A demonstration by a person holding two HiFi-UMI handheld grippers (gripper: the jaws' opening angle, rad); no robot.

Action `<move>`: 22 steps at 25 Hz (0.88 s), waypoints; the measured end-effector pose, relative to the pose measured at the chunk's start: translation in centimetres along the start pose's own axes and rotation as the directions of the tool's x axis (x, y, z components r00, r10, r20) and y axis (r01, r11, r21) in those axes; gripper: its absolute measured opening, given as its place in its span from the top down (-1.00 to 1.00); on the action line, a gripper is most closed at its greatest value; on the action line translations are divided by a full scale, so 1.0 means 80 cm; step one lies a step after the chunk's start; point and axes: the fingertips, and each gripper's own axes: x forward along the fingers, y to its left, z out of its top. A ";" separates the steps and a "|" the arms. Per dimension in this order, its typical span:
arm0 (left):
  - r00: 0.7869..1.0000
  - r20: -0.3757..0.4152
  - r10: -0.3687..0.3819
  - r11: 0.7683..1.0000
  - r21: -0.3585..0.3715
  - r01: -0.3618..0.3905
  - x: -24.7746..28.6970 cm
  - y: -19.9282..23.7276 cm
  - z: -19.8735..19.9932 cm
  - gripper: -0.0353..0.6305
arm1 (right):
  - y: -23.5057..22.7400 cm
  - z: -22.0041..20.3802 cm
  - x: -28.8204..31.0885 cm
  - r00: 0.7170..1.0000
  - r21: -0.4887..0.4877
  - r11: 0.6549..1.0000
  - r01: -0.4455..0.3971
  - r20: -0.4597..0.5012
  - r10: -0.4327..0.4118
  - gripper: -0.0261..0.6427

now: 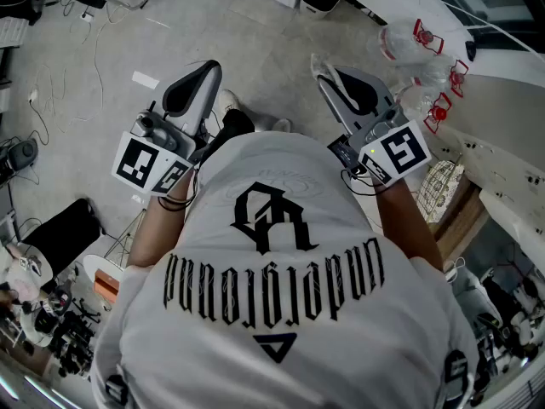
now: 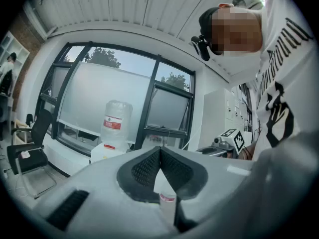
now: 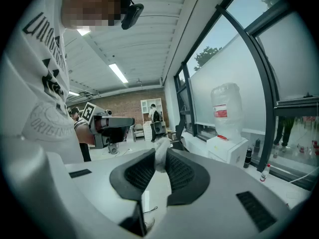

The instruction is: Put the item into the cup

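- Right tongs (image 3: pixel 160 158): closed on the item (image 3: pixel 161 148), a small pale crumpled wad pinched at the very tips. What it is made of cannot be told.
- Left tongs (image 2: pixel 159 149): closed, tips touching, nothing pinched between the pads. Something pale with a red band shows through the gap below the tips; it cannot be identified.
- Position: both tongs are held out roughly level in front of the person, well apart from each other, over the open floor (image 1: pixel 255 32).
- Cup: not found in any view.
- Done, in my judgement: the item is picked up and secure in the right tongs.
- Left, in my judgement: the whole placing step. The cup must be found, the item brought over its mouth, and the right tongs opened to drop it in.
- Writing, shirt (image 1: pixel 281 271): black gothic lettering across the chest, upside down in the head view, apparently "underground". A round emblem seen in the right gripper view seems to include "ORIGINAL". Neither reading is certain.
- Writing, water bottle (image 2: pixel 115 121): a large bottle stands on a dispenser by the window and bears a red label. The print is too small to read.
- Marker cubes on the tongs: black-and-white square patterns only, no readable words.
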 end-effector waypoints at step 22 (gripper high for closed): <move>1.000 0.003 -0.015 1.000 -0.009 0.015 -0.021 0.047 0.001 0.85 | 0.012 0.008 0.044 0.999 -0.027 0.998 0.048 -0.005 -0.048 0.72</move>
